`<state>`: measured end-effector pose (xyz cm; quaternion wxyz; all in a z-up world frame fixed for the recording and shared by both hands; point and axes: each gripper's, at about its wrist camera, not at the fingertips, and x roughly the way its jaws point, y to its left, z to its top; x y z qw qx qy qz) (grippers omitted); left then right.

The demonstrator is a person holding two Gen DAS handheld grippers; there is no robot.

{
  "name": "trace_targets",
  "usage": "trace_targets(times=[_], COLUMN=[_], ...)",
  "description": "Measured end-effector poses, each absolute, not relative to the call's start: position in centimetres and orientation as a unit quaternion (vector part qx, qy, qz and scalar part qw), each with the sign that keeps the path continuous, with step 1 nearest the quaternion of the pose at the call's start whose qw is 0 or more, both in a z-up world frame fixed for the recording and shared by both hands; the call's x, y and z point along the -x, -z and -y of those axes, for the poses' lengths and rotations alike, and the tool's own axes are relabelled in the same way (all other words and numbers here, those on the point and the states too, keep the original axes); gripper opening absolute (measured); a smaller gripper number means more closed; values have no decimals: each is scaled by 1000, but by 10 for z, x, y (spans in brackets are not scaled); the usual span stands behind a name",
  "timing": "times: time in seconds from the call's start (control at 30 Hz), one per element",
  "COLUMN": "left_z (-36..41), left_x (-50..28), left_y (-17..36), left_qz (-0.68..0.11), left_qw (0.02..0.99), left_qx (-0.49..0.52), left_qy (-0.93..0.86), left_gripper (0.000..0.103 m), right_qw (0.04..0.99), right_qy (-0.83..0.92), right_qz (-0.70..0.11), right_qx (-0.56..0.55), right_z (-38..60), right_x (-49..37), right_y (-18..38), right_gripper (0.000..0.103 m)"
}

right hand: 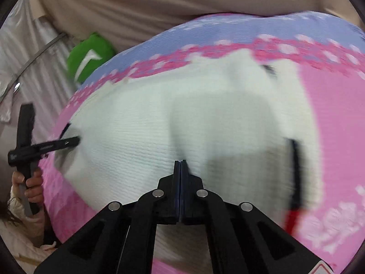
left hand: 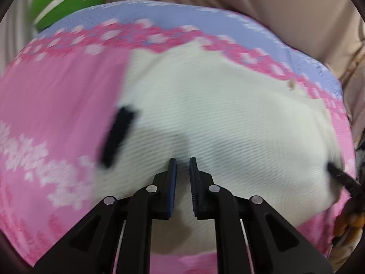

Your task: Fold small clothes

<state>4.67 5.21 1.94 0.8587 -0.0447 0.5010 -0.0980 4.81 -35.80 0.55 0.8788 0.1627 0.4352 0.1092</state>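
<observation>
A small white ribbed garment point(left hand: 216, 118) with black trim lies spread on a pink and lilac patterned blanket point(left hand: 57, 91); it also shows in the right wrist view point(right hand: 141, 127). My left gripper point(left hand: 183, 159) hovers just over the white cloth with its jaws a little apart and nothing between them. My right gripper point(right hand: 180, 161) has its jaws pressed together at the garment; whether cloth is pinched between them is hidden. The left gripper point(right hand: 75, 140) also shows in the right wrist view, at the garment's left edge.
A green cushion point(left hand: 66, 2) lies at the blanket's far left corner, also in the right wrist view point(right hand: 89, 57). Beige fabric point(right hand: 148, 6) rises behind the blanket. A person's hand point(right hand: 32, 187) holds the left gripper's handle beside the blanket.
</observation>
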Motion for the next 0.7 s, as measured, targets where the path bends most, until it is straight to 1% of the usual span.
trace_targets(times=[0.07,0.13,0.17,0.2,0.23,0.27,0.3,0.33,0.43,0.53,0.6,0.63,0.67,0.7], left_z=[-68,-69,-66,-63,-59,-56,-52,-49,-40,-36,-36,-34,-33,-31], left_x=[-41,-42,-44,-47,-54,-63,-77,-92,-135,-161,-168,-170,-172,-173], left_y=[-21,-32,-42,-53,-65,-72,-77,-79,-66,-48,-42,-40,-37,-36], left_qz=[-505,-499,-483,-463,-443,-433,-423,-417,-436,-455,-453,-454,-454,-455], left_qw=[854,858,868,879,888,892,896,899,891,883,885,886,886,886], left_qx=[76,80,74,70,68,72,77,76,77,85,80,77,75,72], left_qy=[104,94,90,93,103,106,110,108,100,80,67,60,60,58], left_gripper=[9,9,10,14,28,47,53,55,55,55,54,53,52,50], right_qw=[877,881,892,902,909,915,919,923,918,905,898,899,903,905], right_qy=[-85,-78,-74,-75,-76,-80,-81,-78,-64,-56,-56,-53,-44,-44], right_qz=[-430,-421,-405,-386,-370,-353,-340,-331,-352,-385,-399,-399,-397,-395], right_qx=[-194,-202,-186,-176,-173,-177,-181,-181,-170,-171,-177,-172,-159,-153], right_z=[385,387,383,378,375,373,372,370,366,365,362,360,357,355], right_x=[-35,-37,-41,-47,-53,-65,-78,-95,-139,-171,-180,-179,-178,-177], right_y=[-4,-12,-24,-34,-42,-50,-56,-59,-53,-35,-23,-21,-20,-20], right_gripper=[0,0,8,13,19,33,40,46,47,47,47,39,25,17])
